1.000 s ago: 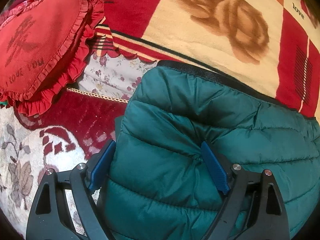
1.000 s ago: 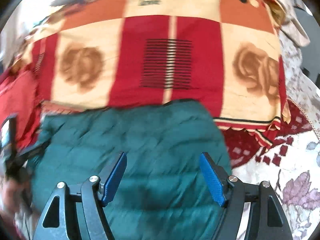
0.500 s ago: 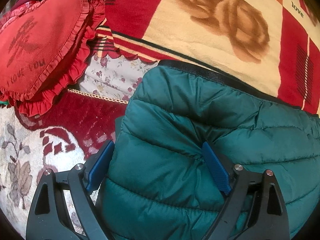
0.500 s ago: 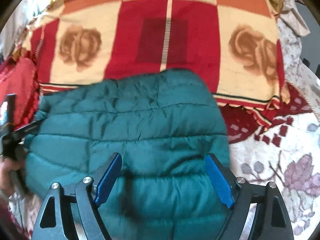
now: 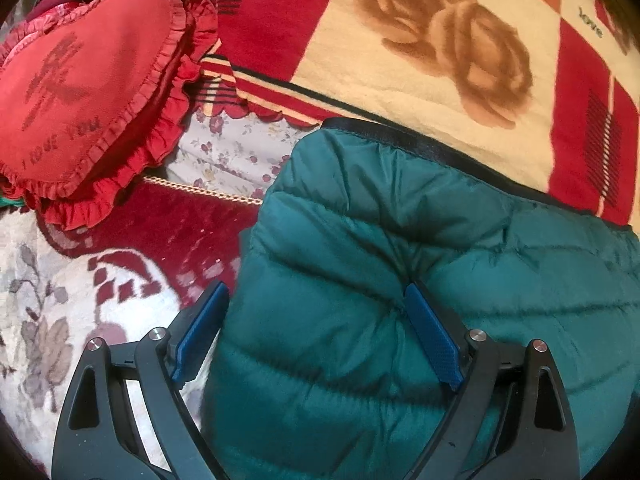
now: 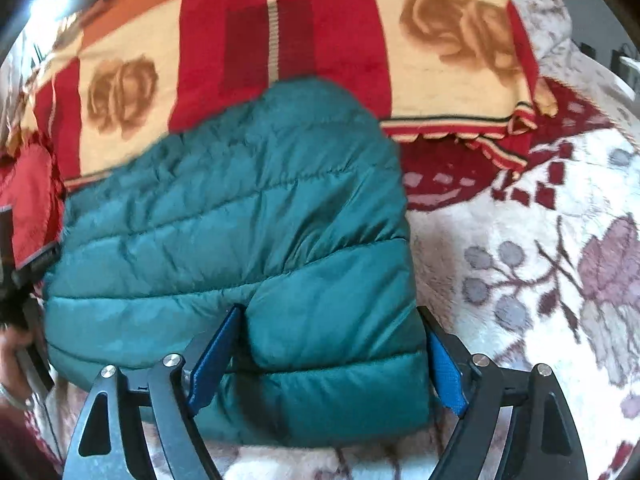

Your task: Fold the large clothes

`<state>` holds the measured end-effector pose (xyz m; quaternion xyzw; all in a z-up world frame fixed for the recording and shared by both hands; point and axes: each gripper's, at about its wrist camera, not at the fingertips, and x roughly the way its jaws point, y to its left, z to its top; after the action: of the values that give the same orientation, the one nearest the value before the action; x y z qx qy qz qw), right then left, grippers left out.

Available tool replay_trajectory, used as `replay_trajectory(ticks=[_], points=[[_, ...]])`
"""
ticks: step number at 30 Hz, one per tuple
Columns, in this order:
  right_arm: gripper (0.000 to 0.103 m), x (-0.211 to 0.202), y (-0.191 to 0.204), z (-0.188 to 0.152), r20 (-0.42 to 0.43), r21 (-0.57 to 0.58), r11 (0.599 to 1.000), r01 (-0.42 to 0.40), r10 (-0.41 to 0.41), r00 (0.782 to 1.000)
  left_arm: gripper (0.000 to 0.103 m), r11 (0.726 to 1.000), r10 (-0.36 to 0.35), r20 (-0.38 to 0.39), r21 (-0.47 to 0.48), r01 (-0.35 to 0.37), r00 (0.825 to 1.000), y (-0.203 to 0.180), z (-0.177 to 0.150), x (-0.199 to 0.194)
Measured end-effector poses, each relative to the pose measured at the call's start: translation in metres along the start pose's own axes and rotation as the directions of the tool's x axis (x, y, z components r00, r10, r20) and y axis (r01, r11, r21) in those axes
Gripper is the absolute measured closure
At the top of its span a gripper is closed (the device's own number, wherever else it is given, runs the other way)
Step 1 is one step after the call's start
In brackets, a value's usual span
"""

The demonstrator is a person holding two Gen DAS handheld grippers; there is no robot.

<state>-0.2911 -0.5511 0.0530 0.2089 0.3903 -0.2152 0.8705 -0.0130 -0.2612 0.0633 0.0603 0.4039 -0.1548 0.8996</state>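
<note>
A dark green quilted puffer jacket [image 5: 400,280] lies folded on the bed, its black-edged hem toward the blanket. My left gripper [image 5: 316,336] is open, its jaws wide apart around the jacket's left edge, one blue pad [image 5: 432,344] pressed into the fabric. In the right wrist view the jacket [image 6: 224,220] fills the centre. My right gripper [image 6: 332,352] is open, with its jaws wide around the jacket's right end. The left gripper [image 6: 16,264] shows at the far left edge there.
A red, cream and orange rose-patterned blanket [image 5: 440,52] lies behind the jacket. A red heart-shaped frilled cushion [image 5: 80,92] sits at the left. A floral cream and maroon bedspread [image 6: 540,280] lies to the right and under the jacket.
My right gripper has moved down and forward onto the jacket's right end, now straddling it. The left gripper has stayed almost still on the left edge.
</note>
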Motion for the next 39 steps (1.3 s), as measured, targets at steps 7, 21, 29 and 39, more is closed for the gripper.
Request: replay_trajectory(ticks=[7,21,29,39], points=[[0.014,-0.044,-0.008,-0.013,0.032,0.053,0.995,-0.081,0.079,0.996,0.013,0.996,-0.082,-0.008,-0.032,0.081,0.997,0.02,-0.029,-0.045],[0.001,-0.051,-0.023,-0.051,-0.008,0.185,0.968,-0.172,0.177,0.984,0.013,0.987,-0.152,-0.06,-0.053,0.148,0.987,0.042,-0.091,-0.088],[0.001,-0.037,-0.016,-0.054,-0.019,0.214,0.953,-0.214,0.223,0.975,0.013,0.986,-0.151,-0.084,-0.087,0.144,0.985,0.052,-0.101,-0.082],[0.0,-0.029,-0.023,-0.053,-0.004,0.26,0.938,-0.23,0.239,0.971,0.013,0.964,-0.233,-0.097,-0.155,0.216,0.968,0.059,-0.099,-0.07]])
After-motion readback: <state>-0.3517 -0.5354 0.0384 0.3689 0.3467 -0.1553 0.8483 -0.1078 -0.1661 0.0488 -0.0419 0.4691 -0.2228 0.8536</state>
